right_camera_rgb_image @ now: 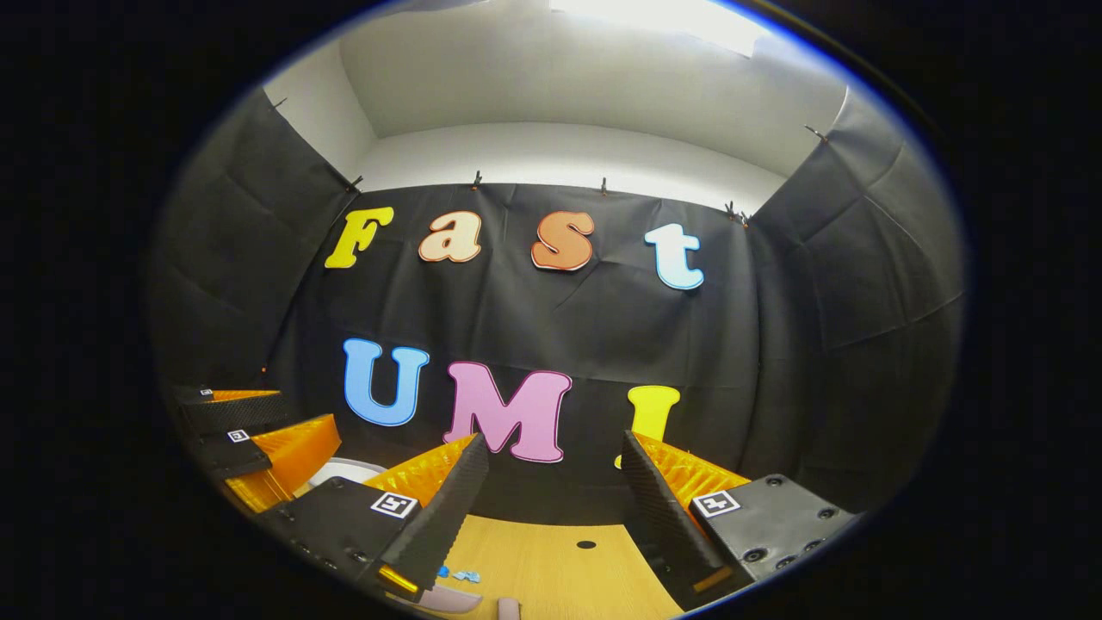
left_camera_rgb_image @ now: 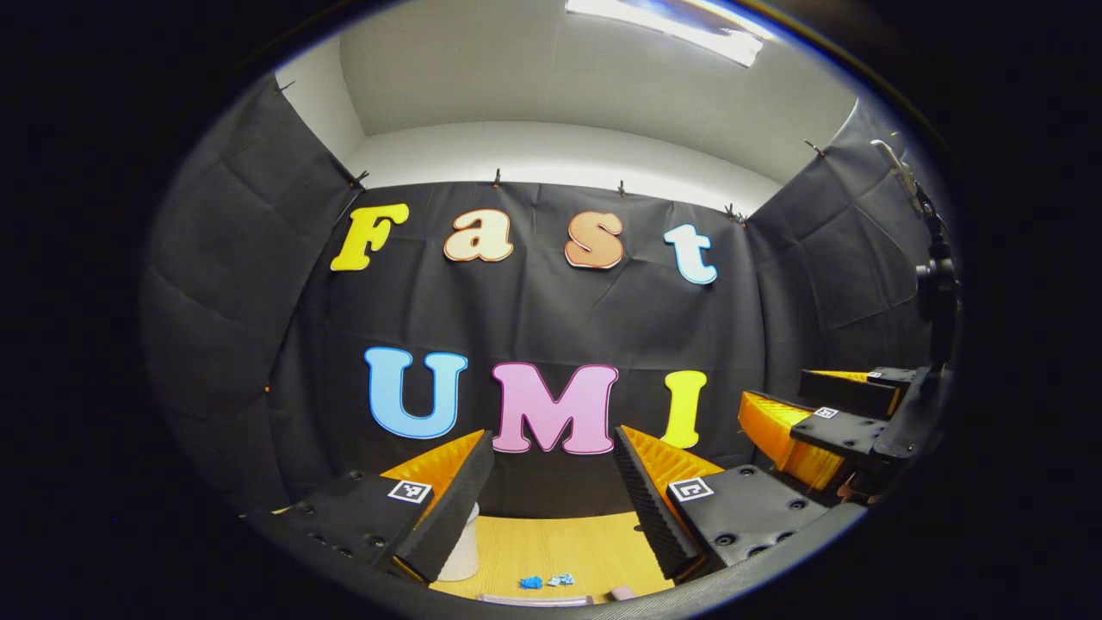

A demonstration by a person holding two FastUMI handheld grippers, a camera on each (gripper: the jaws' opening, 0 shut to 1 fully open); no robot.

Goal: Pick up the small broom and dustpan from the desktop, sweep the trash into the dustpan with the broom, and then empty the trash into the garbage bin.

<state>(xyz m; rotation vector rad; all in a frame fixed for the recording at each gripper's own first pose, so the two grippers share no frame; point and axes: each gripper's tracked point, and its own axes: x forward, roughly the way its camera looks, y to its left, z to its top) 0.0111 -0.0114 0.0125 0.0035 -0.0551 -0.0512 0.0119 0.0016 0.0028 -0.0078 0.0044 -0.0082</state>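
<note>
From the left gripper view, starting at the left, I see my left gripper (left_camera_rgb_image: pixel 551 499) with its fingers spread wide and nothing between them. Just behind its left finger stands a white cylindrical container (left_camera_rgb_image: pixel 462 547) on the wooden desktop (left_camera_rgb_image: pixel 551 542); I take it for the garbage bin, though I only see part of its side. Lower down, between the fingers, small blue scraps of trash (left_camera_rgb_image: pixel 545 581) lie on the desktop. Near them at the bottom edge sits a pale lilac strip (left_camera_rgb_image: pixel 534 599) and a small pinkish bit (left_camera_rgb_image: pixel 622 592), possibly the dustpan and broom, but I cannot tell. Off to the right, the right gripper (left_camera_rgb_image: pixel 796 430) hangs level with mine, its fingers apart and holding nothing.

In the right gripper view, the left gripper (right_camera_rgb_image: pixel 258 439) shows at far left, open, with the white bin's rim (right_camera_rgb_image: pixel 344 471) just beside it. My right gripper (right_camera_rgb_image: pixel 551 499) sits in the centre, fingers wide and empty. The blue scraps (right_camera_rgb_image: pixel 461 574) lie by its left finger, with a pale lilac edge (right_camera_rgb_image: pixel 448 598) below them, and a dark round hole (right_camera_rgb_image: pixel 586 544) marks the desktop (right_camera_rgb_image: pixel 551 568) between the fingers
</note>
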